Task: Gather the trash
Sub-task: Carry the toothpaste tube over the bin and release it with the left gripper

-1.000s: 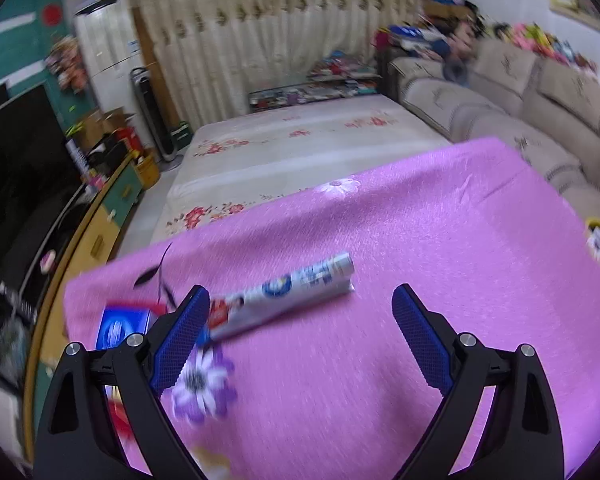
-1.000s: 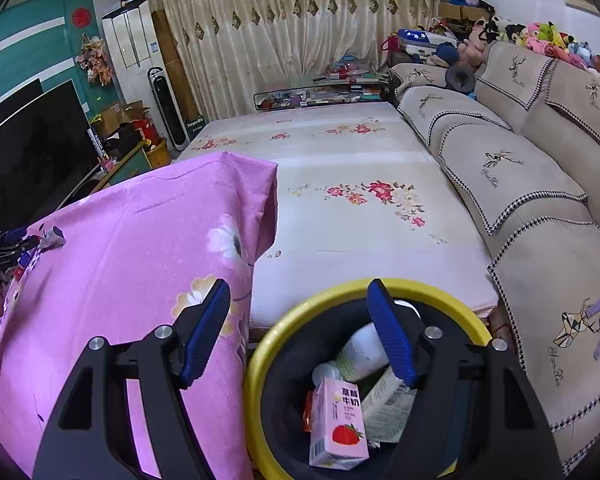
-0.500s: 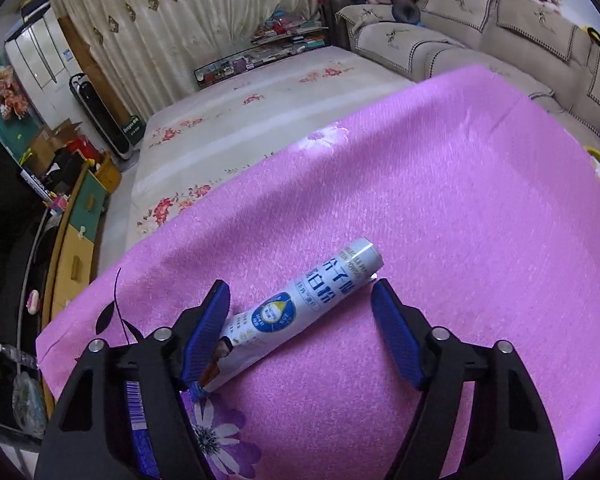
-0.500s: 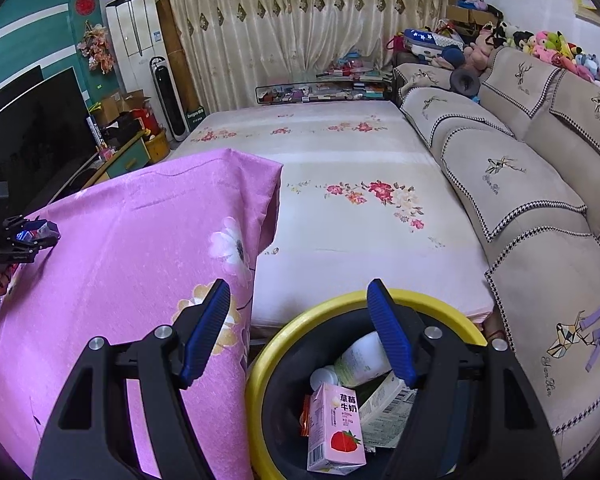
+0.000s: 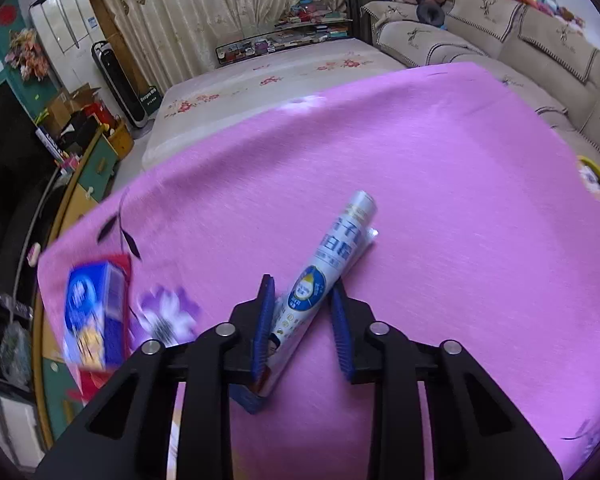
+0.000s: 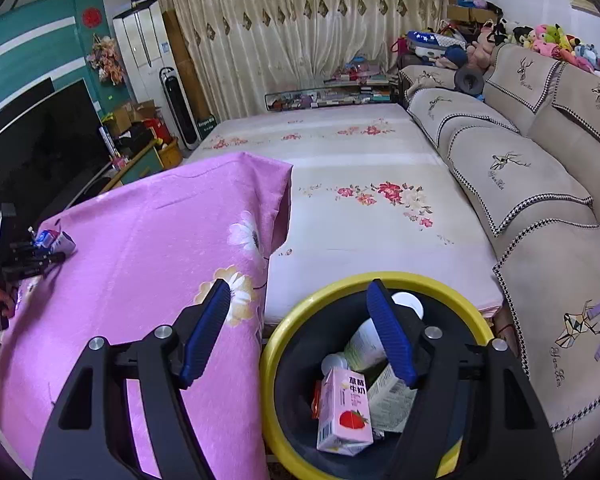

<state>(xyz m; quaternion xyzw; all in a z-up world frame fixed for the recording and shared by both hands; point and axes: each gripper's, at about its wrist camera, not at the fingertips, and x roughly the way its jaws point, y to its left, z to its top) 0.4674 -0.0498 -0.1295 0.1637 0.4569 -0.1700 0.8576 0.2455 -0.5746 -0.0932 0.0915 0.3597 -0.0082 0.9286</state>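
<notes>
A white and blue toothpaste tube (image 5: 328, 256) lies on the purple flowered cloth (image 5: 440, 200). My left gripper (image 5: 302, 300) is closing around the tube's lower half, and both blue pads touch its sides. In the right wrist view that gripper (image 6: 48, 254) shows at the far left with the tube (image 6: 62, 242) in it. My right gripper (image 6: 298, 296) stands open and holds nothing, above the near rim of the yellow-rimmed black bin (image 6: 272, 344). Inside the bin lie a strawberry milk carton (image 6: 344, 412), a white bottle (image 6: 366, 344) and other packaging.
A blue and red box (image 5: 92, 312) lies on the cloth to the left of the tube. Past the cloth is a flowered mattress (image 6: 360, 168), with a beige sofa (image 6: 540, 184) on the right. A dark TV (image 6: 32, 140) and a low cabinet are on the left.
My left gripper dropped onto the tube and its jaws went from wide apart to tight against its sides. The tube turned more upright in view. The right gripper barely moved.
</notes>
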